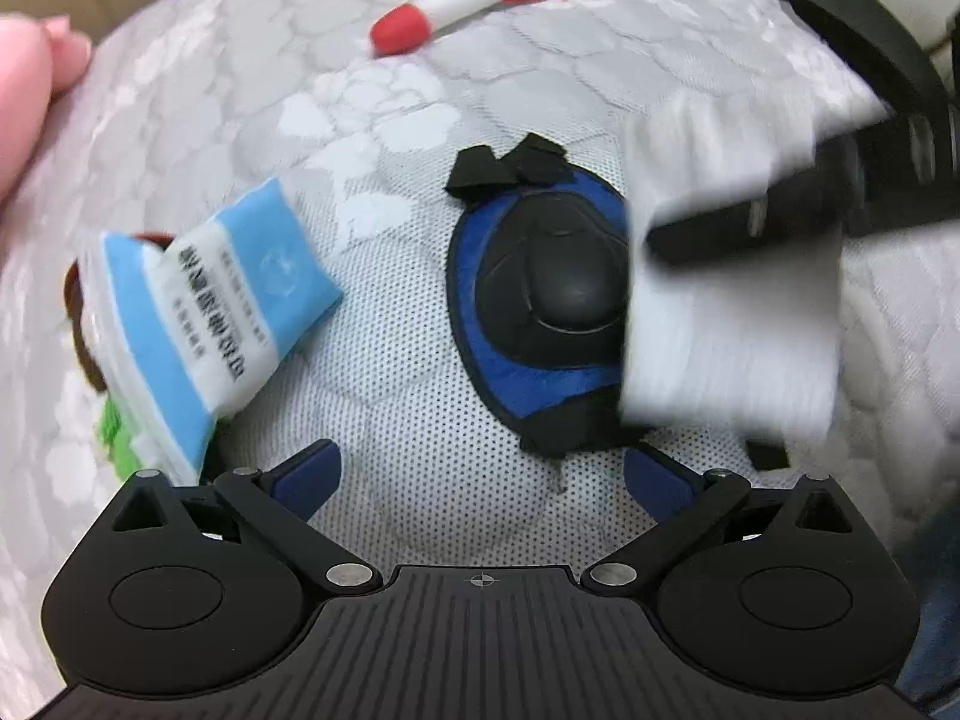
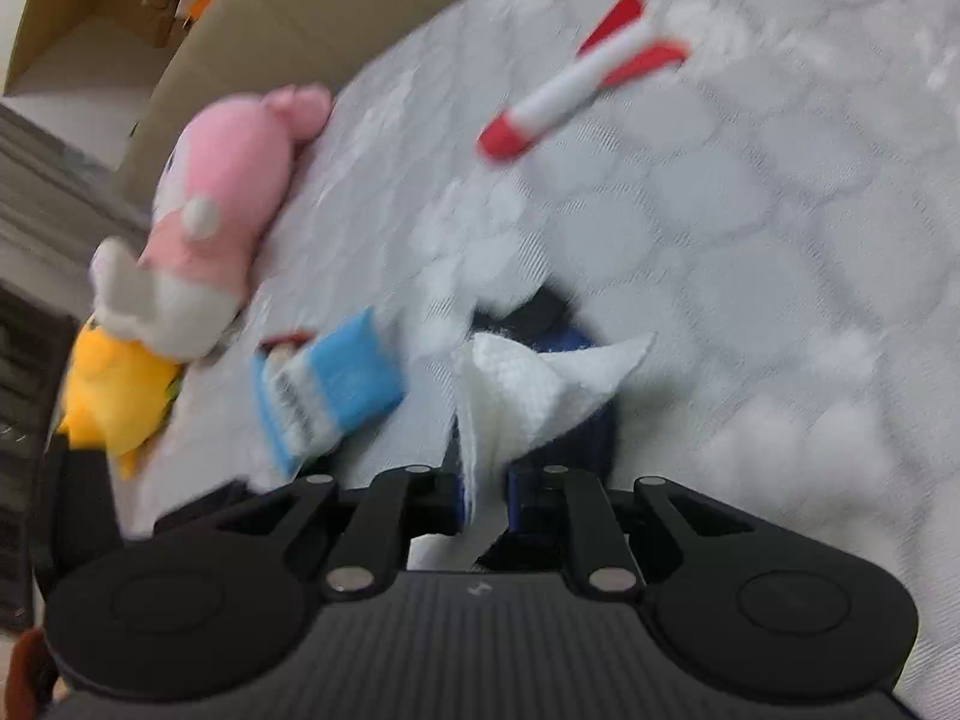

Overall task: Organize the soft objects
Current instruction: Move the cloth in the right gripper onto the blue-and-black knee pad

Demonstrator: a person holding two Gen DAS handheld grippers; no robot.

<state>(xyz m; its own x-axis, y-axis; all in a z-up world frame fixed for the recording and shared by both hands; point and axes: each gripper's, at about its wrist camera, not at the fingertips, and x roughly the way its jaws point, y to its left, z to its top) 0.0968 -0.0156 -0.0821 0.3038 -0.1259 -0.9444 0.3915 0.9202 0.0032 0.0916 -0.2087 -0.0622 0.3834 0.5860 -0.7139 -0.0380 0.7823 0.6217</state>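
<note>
1. Where my right gripper [image 2: 485, 495] is clenched on it, the white cloth [image 2: 528, 384] hangs above the blue-and-black plush [image 1: 540, 294] on the quilted mattress [image 1: 600, 72].
2. My left gripper [image 1: 480, 474] is released, its blue pads spread wide and grasping nothing, just short of that plush.
3. The blue-and-white pillow toy [image 1: 222, 306] lies to the left, leaning on a brown-and-green item.
4. The red-and-white rocket plush [image 1: 474, 0] lies farther off.
5. The pink plush [image 2: 228, 192] and yellow plush [image 2: 114, 396] rest at the mattress edge, touching.
</note>
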